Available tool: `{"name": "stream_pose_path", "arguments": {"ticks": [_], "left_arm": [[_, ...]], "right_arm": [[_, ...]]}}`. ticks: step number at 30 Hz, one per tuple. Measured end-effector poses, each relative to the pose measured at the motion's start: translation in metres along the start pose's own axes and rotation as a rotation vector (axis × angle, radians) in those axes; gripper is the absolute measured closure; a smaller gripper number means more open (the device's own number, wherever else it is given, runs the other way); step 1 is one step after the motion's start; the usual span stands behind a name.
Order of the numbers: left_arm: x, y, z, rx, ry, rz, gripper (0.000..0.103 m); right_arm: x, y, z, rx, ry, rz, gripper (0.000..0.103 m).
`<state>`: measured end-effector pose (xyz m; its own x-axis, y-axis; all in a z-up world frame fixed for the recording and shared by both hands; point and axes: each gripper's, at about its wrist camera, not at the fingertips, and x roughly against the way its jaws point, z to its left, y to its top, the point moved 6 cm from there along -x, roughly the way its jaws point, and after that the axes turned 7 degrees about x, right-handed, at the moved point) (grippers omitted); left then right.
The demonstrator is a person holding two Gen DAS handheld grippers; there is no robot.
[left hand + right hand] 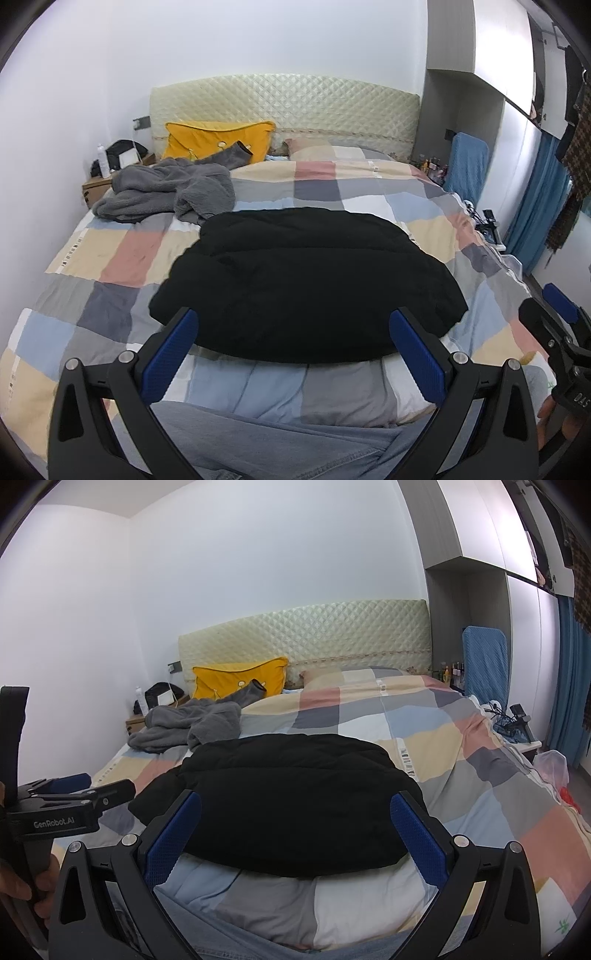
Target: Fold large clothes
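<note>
Left wrist view: the left hand-held gripper (293, 332) hangs spread wide and empty over the near edge of the bed (110, 254). The black jacket (306, 284) lies flat straight ahead, centred near that edge, its long axis running side to side across the bed. The right hand-held gripper (554, 310) peeks in beside the jacket's right end; whether it is spread cannot be told here.

Right wrist view: the right hand-held gripper (295, 812) is also spread, holding nothing. The black jacket (288, 801) lies dead ahead, and neither gripper looks clearly nearer. A grey fleece garment (192, 727) sits crumpled towards the far left corner.
</note>
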<state>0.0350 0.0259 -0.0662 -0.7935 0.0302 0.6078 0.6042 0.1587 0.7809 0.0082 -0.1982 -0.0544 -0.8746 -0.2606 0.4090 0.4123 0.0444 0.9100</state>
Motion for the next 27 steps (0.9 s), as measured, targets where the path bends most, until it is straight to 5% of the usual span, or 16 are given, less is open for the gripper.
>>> {"name": "stream_pose_path", "arguments": {"ticks": [27], "left_arm": [[0.0013, -0.0011, 0.0006, 0.008, -0.023, 0.003, 0.000]], "right_arm": [[-0.0007, -0.0002, -0.0014, 0.003, 0.017, 0.005, 0.000]]}}
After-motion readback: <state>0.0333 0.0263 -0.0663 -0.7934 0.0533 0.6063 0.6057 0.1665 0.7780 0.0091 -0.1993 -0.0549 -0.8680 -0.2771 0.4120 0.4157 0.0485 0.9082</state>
